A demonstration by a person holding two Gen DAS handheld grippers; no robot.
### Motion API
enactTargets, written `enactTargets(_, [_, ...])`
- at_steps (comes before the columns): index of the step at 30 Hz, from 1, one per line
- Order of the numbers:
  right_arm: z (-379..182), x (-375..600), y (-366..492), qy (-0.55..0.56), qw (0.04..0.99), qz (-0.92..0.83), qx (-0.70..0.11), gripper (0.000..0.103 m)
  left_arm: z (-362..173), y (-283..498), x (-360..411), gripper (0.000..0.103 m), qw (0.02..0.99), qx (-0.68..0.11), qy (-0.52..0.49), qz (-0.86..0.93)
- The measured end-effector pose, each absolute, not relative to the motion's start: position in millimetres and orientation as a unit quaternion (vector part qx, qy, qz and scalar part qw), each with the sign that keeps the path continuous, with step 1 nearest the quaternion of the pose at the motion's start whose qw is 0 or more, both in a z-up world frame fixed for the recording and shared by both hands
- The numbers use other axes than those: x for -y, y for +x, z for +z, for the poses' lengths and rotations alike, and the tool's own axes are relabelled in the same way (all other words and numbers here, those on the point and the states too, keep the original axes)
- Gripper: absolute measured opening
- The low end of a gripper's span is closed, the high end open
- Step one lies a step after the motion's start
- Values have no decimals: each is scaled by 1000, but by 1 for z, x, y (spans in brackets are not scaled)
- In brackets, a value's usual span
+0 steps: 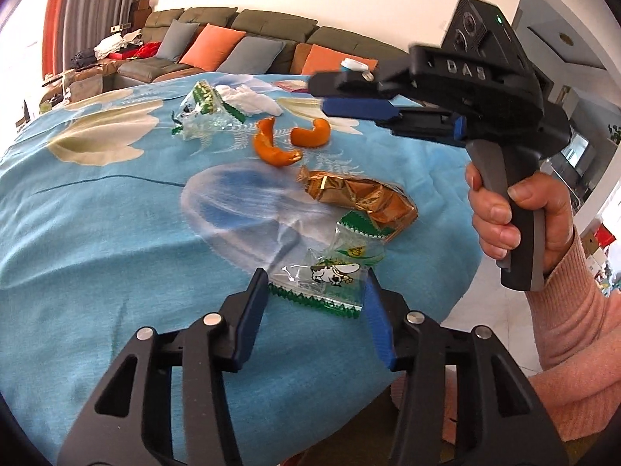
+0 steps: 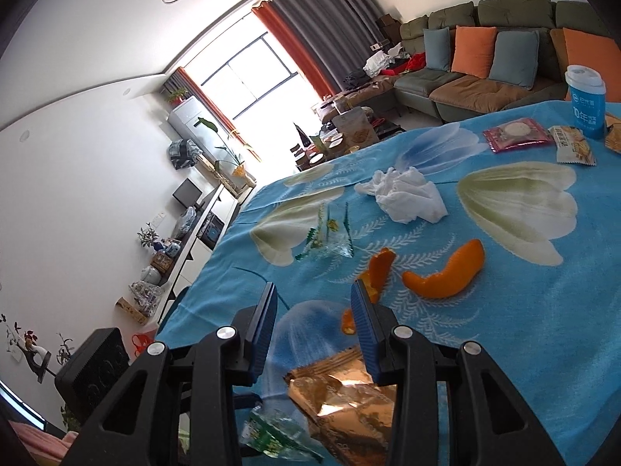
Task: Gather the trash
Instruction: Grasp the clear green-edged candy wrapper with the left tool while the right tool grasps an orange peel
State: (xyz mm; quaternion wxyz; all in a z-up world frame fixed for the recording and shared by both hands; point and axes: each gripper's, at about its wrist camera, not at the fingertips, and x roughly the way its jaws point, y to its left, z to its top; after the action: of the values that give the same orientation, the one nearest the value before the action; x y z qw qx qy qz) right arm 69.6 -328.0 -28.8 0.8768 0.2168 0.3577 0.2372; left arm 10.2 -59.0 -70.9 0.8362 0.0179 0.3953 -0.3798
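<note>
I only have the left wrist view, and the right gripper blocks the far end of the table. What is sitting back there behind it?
Observer: A blue cup with a white lid stands near the far edge of the blue floral cloth.
Operator: Anything lying next to it?
Observer: A pale snack packet lies flat right beside the cup, between it and a pink packet.
Operator: Is the right gripper carrying anything?
Observer: No. The right gripper has its jaws apart with nothing between them, and the gold wrapper lies on the cloth beneath it.
</note>
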Motion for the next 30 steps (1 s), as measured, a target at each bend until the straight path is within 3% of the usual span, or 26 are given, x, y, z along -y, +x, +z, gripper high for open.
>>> enactTargets(15, [-66, 369, 29, 247, 854, 222, -400, 61, -61, 19, 1, 48, 864, -385, -24, -325])
enactTargets(23, [-63, 374, 42, 246, 864, 208, -386, 61, -57, 22, -19, 48, 874, -381, -40, -300])
enactTargets(30, [-66, 379, 94, 246, 868, 167, -398, 53, -57, 24, -21, 48, 879, -381, -41, -285])
